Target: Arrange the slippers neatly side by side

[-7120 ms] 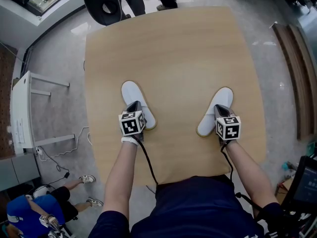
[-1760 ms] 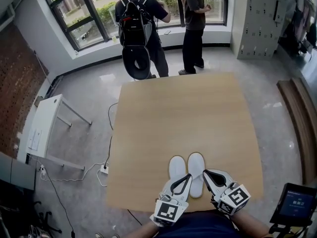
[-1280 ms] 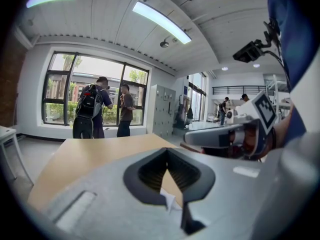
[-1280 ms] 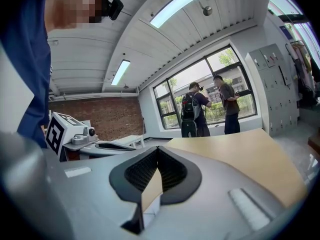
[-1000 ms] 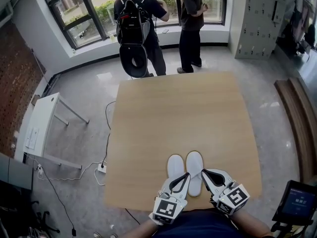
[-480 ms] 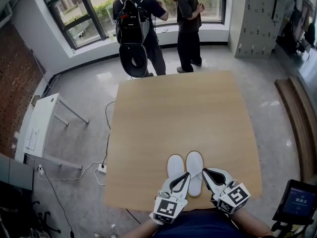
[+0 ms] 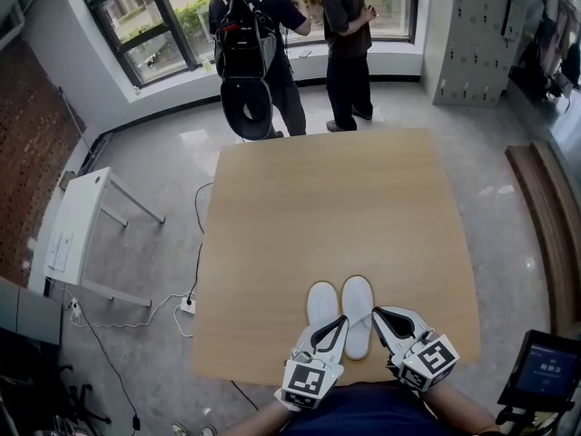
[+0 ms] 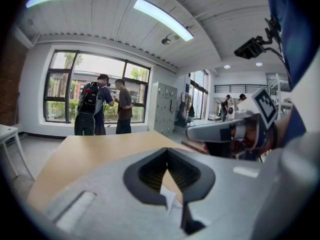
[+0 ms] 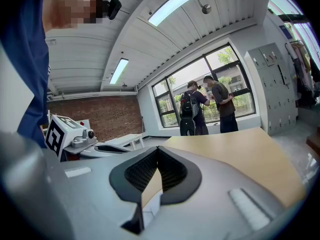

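Two white slippers lie side by side, toes away from me, near the table's front edge: the left slipper and the right slipper, touching along their length. My left gripper hovers over the left slipper's heel, jaws shut and empty. My right gripper hangs just right of the right slipper's heel, also shut and empty. In the left gripper view, the left gripper shows a sliver of white slipper through the gap behind its closed tips. The right gripper points across the bare table.
The wooden table stretches far ahead of the slippers. Two people stand by the windows beyond its far edge. A white bench and floor cables lie to the left, a screen at the lower right.
Since the earliest frame the slippers have come from far apart to side by side, and both grippers are off them. Over the last second only the people at the windows shift.
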Available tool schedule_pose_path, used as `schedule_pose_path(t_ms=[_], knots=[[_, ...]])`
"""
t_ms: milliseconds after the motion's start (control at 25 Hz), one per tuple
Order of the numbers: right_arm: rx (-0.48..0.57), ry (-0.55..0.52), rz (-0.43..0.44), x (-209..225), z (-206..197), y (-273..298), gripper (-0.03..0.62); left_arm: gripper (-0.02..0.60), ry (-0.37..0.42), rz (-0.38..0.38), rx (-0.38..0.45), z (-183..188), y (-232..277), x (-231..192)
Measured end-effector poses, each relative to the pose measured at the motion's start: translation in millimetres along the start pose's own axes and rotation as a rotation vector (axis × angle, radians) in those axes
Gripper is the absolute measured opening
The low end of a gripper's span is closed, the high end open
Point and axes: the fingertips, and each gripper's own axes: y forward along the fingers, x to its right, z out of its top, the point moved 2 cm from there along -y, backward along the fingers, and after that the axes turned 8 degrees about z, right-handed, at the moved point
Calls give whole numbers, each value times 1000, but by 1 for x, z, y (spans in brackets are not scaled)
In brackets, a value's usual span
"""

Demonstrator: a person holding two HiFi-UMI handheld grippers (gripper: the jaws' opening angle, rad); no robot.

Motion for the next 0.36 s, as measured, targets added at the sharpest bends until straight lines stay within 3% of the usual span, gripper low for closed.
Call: schedule_pose_path(t_ms=[360], knots=[[-7,8,-1,2,-2,-2,9,3,11,-1,-6,-4,1,4]])
